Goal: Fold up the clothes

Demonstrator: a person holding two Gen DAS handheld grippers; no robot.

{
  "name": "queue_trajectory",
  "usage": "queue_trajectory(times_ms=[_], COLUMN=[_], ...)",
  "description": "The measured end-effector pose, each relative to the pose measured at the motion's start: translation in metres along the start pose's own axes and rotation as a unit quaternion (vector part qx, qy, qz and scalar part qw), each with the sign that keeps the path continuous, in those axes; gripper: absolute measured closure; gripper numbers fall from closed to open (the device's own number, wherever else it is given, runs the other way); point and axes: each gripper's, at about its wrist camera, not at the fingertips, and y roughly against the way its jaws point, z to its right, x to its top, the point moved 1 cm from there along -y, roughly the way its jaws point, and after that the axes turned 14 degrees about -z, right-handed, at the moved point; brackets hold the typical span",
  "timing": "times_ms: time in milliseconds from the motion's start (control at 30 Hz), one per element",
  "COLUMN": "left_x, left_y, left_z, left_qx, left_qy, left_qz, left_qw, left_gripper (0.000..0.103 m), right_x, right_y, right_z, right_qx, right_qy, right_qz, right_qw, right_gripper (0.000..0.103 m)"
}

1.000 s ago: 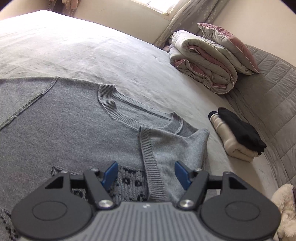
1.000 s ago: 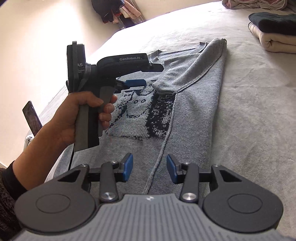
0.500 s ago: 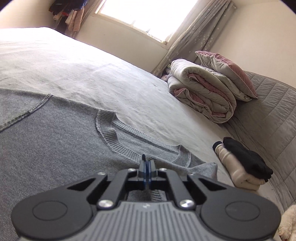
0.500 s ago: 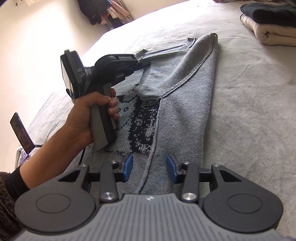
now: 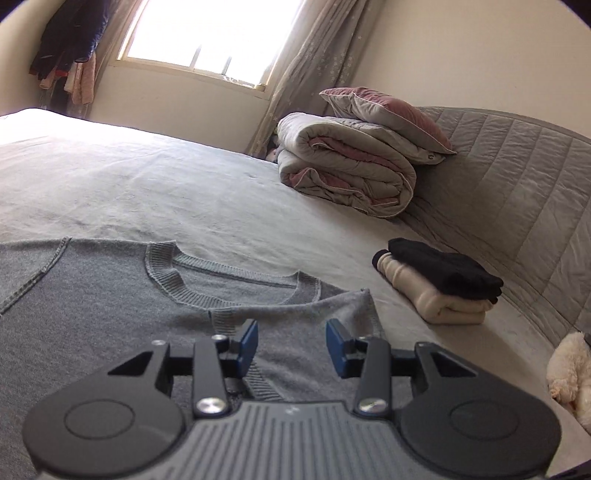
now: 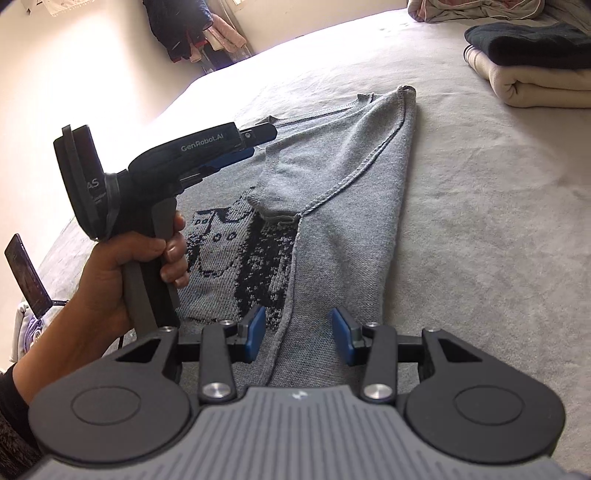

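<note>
One sleeve's already folded in across the sweater (image 6: pixel 343 206) on the bed (image 6: pixel 480 221), keeping it narrow. Left tongs (image 5: pixel 291 349) are opening with nothing gripped; right tongs (image 6: pixel 297 334) hover apart over the hem, empty.

Home bedroom: big bed (image 5: pixel 192 192) with grey sheet takes most of both views, quilted padded headboard (image 5: pixel 524 192) along one side, rolled duvet (image 5: pixel 343 173) with a pillow (image 5: pixel 384 118) on top in the corner. Window (image 5: pixel 214 33) with curtain (image 5: pixel 310 74) behind, clothes hanging (image 5: pixel 70 48) by the wall, stack of folded garments (image 5: pixel 439 284) on the bed, plush toy (image 5: pixel 569 373) at the edge
</note>
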Motion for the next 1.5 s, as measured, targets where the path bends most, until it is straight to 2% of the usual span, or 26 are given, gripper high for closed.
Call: queue_trajectory(times_ms=[67, 167, 300, 467, 667, 833, 1000, 1100, 1200, 1300, 1367, 1433, 1500], left_x=[-0.010, -0.023, -0.034, -0.043, -0.035, -0.027, -0.022, -0.019, -0.014, -0.010, -0.008, -0.006, -0.005], left_y=[-0.002, -0.007, 0.014, 0.031, 0.016, 0.001, -0.007, -0.007, -0.002, 0.003, 0.006, 0.011, 0.016], left_z=[0.007, 0.003, -0.003, -0.009, -0.006, 0.000, 0.010, 0.011, 0.004, -0.009, -0.016, -0.022, -0.022], left_qx=[-0.021, -0.036, -0.021, 0.012, -0.007, -0.021, -0.015, -0.016, -0.023, -0.041, -0.040, -0.031, -0.007], left_qy=[-0.033, -0.033, -0.032, -0.082, -0.100, -0.086, -0.094, -0.086, -0.064, -0.014, 0.015, 0.031, 0.021], left_qz=[-0.028, -0.081, -0.088, -0.104, -0.111, -0.107, -0.112, -0.131, -0.157, -0.193, -0.221, -0.233, -0.236], left_qw=[0.9988, 0.9955, 0.9954, 0.9911, 0.9888, 0.9903, 0.9891, 0.9875, 0.9853, 0.9802, 0.9743, 0.9714, 0.9716], left_gripper=[0.065, 0.072, 0.073, 0.072, 0.066, 0.067, 0.068, 0.080, 0.086, 0.088, 0.088, 0.087, 0.087], right_x=[0.000, -0.001, -0.003, -0.006, -0.009, -0.009, -0.008, -0.007, -0.006, -0.006, -0.006, -0.006, -0.006], right_y=[0.001, 0.001, 0.002, 0.005, 0.003, 0.004, 0.005, 0.005, 0.006, 0.007, 0.007, 0.008, 0.008], right_z=[0.000, 0.000, 0.000, -0.005, -0.012, -0.008, -0.007, -0.007, -0.006, -0.006, -0.005, -0.005, -0.004], right_qx=[0.002, 0.001, 0.003, 0.005, 0.004, 0.001, 0.002, 0.003, 0.004, 0.004, 0.004, 0.004, 0.003], right_qy=[0.002, 0.001, 0.000, 0.005, 0.016, 0.008, 0.007, 0.008, 0.007, 0.006, 0.006, 0.005, 0.004], right_qz=[0.000, -0.004, -0.007, -0.009, -0.011, -0.012, -0.010, -0.010, -0.009, -0.007, -0.007, -0.006, -0.006], right_qw=[1.000, 1.000, 1.000, 1.000, 1.000, 1.000, 1.000, 1.000, 1.000, 1.000, 1.000, 1.000, 1.000], right_gripper=[0.058, 0.058, 0.058, 0.058, 0.058, 0.058, 0.058, 0.058, 0.058, 0.058, 0.058, 0.058, 0.058])
